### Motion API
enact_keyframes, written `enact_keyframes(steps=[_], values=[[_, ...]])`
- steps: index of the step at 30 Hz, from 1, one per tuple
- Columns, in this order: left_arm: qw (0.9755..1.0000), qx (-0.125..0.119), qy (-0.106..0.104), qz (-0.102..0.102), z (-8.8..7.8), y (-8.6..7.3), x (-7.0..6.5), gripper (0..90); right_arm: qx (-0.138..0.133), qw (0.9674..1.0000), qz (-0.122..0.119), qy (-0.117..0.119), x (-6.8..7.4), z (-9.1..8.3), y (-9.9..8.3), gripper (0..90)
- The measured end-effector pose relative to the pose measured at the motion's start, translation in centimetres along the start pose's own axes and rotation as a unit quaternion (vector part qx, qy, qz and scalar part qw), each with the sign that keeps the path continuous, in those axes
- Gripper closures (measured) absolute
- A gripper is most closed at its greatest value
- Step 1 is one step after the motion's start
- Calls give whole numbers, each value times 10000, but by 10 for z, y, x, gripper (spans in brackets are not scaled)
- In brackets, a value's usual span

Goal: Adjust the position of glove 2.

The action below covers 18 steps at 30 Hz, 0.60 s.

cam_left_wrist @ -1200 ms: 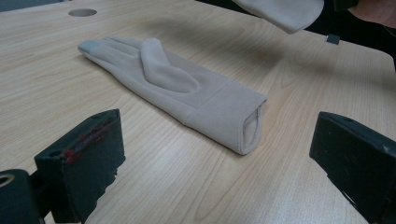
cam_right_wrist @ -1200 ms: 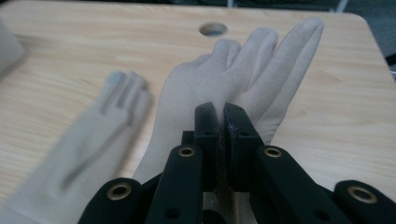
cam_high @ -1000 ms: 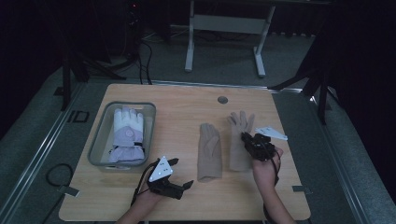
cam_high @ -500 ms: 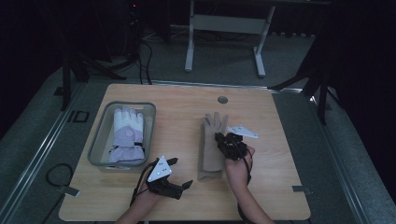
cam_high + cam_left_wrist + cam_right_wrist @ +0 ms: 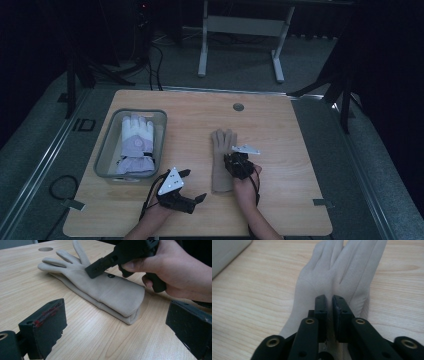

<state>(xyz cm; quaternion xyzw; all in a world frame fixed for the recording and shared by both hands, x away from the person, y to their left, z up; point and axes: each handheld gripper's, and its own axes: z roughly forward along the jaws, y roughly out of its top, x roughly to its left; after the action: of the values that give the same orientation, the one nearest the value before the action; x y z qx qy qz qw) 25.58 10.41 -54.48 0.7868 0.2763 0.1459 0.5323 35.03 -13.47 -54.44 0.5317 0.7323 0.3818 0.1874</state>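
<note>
Nearest to me, the left gripper (image 5: 192, 185) sits low over the front of the wooden surface (image 5: 295, 150), the person's left hand (image 5: 155, 215) behind it. Its two black fingers (image 5: 45, 322) stand wide apart with only bare wood between them.

Just beyond those open fingers lies the beige glove (image 5: 100, 290), flat on the surface, cuff toward the person and its fingertips pointing away. In the left gripper view a second layer shows under its edge, so it seems to lie on another of the same kind, though I cannot tell for sure.

The right gripper (image 5: 234, 159) is down on top of that glove, held by the right hand (image 5: 175, 272). Its fingers (image 5: 322, 312) are nearly together, a thin slit between them; they have just been opening a little. Nothing I can see is pinched between them; the glove's back lies right under and ahead of their tips.

Farther off to the left of both pairs of fingers, a grey bin (image 5: 107, 150) holds a white and lilac glove (image 5: 136, 142). Beyond the beige glove, at the far edge, is a round cable hole (image 5: 238, 107).
</note>
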Motion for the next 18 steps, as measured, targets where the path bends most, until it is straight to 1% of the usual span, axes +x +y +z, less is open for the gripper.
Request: enact_keyframes(steps=[2,3,5,6,7,9,10,12,13,14,15,16,17,18], values=[[10000,1,-4,-7,1,0,0,31,52,10000,-78,13,0,1,1,801],[10000,9,-10,-7,1,0,0,31,62,9999,-76,22,0,1,1,782],[10000,17,-10,9,1,0,-1,31,96,9999,-69,81,0,2,1,714],[10000,13,-12,11,1,0,-1,31,36,9999,-13,101,0,1,1,670],[10000,8,-7,12,1,0,-1,31,25,9999,-15,130,0,0,1,658],[10000,5,-12,-4,1,0,-1,31,-14,9999,-46,137,1,-3,2,590],[10000,8,-8,-5,1,0,0,31,-87,9999,-91,107,2,-5,3,587],[10000,11,-11,1,1,0,-1,31,-191,9996,-185,132,4,-9,5,523],[10000,40,15,34,1,1,-1,31,-257,9992,-225,198,3,-11,7,520],[10000,39,38,61,1,1,-2,31,-305,9986,-326,269,3,-13,9,496],[10000,39,38,61,1,1,-2,31,-305,9986,-326,269,3,-13,9,496],[10000,10,-14,32,1,1,-2,31,-339,9974,-457,436,1,-17,11,374],[10000,25,-23,18,1,2,-2,35,-315,9963,-461,652,-2,-18,13,295],[10000,25,-23,18,1,2,-2,40,-315,9963,-461,652,-2,-18,13,295]])
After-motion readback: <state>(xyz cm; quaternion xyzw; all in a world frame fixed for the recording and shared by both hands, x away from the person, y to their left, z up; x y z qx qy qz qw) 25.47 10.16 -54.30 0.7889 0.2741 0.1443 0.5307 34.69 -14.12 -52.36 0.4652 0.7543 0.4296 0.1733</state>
